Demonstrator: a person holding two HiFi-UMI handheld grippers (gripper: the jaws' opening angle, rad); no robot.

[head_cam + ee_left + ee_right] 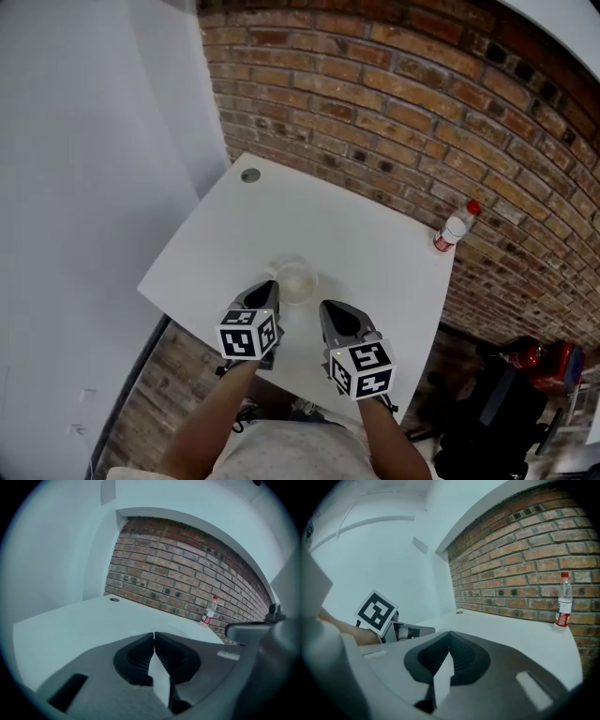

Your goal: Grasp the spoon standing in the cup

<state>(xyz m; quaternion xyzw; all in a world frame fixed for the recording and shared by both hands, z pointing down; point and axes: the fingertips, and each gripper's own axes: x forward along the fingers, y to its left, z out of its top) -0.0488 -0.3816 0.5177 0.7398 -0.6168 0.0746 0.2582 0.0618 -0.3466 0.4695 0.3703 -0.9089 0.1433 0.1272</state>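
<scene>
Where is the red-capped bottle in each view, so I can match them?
Head view: bottle right of centre, at the table's right corner.
Left gripper view: bottle right of centre, at the table's far edge.
Right gripper view: bottle at far right.
Shared landmark: round hole in the table's far corner.

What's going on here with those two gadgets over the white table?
A person holds a two-jaw gripper in each hand over a white table. The left gripper and the right gripper are both shut and empty, poised close to a clear cup near the table's front edge. I cannot make out a spoon in it. A bottle stands at the far right corner.
</scene>
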